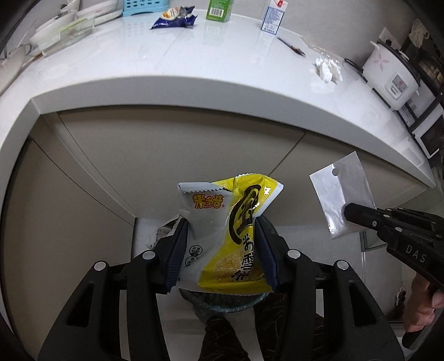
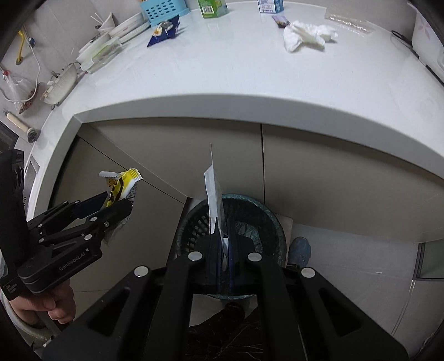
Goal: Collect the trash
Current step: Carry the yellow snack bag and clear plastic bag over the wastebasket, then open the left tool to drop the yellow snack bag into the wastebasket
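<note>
Trash fills both tongs, which hang in front of the beige cabinet doors (image 2: 319, 166) below the white tabletop (image 1: 222, 91). The left tongs (image 1: 222, 244) stand partly open, their two pads pressing from either side on a yellow and white snack wrapper (image 1: 230, 222) that sticks up between them, its torn zigzag edge uppermost. The right tongs (image 2: 225, 250) are closed tight on a flat white packet (image 2: 213, 200), seen edge-on from their own camera and as a pale rectangle with a punched hole from the left camera. Directly beneath the right tongs sits a dark round bin (image 2: 260, 222) with a mesh wall and a bluish liner, on the floor against the cabinet; the white packet hangs over its mouth. From the left camera the bin shows only as a dark rim under the snack wrapper. On the tabletop remain a crumpled white tissue (image 2: 308, 34), a blue snack bag (image 2: 163, 30), a green carton (image 1: 219, 11), a blue and white carton (image 1: 273, 16) and a clear plastic film (image 2: 347, 18). A light blue basket (image 2: 163, 9) and stacked white dishes (image 2: 116, 36) stand toward the back left, and a white rice cooker (image 1: 391, 80) at the right end. A hand (image 2: 52, 305) grips the left handle.
</note>
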A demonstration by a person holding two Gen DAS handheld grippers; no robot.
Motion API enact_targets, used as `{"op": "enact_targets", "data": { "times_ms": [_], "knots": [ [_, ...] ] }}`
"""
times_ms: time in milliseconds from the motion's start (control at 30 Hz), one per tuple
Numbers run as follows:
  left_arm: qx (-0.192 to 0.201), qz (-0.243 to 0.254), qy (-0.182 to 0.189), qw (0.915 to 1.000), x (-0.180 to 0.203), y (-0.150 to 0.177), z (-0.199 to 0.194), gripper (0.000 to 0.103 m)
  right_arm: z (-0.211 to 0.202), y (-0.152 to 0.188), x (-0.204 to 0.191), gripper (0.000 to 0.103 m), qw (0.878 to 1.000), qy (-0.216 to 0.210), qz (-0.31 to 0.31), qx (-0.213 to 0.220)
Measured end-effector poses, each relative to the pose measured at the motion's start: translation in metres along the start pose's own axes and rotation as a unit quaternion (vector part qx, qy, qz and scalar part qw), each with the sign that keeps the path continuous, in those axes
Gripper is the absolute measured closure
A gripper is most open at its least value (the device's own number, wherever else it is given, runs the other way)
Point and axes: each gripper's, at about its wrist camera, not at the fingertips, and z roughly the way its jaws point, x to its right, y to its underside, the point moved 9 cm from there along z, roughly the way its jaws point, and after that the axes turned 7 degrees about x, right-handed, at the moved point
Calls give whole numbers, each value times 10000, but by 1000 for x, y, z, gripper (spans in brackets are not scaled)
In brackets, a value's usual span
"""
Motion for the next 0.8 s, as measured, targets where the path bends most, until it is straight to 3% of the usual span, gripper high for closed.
{"op": "enact_targets", "data": {
  "times_ms": [467, 800],
  "knots": [
    [-563, 22, 8, 9984, 4, 42, 51, 56, 36, 30, 13, 101, 9994, 181, 165, -248],
    [-821, 213, 30, 9964, 23, 56, 72, 55, 33, 23, 31, 101, 9993, 216, 209, -214]
  ]
}}
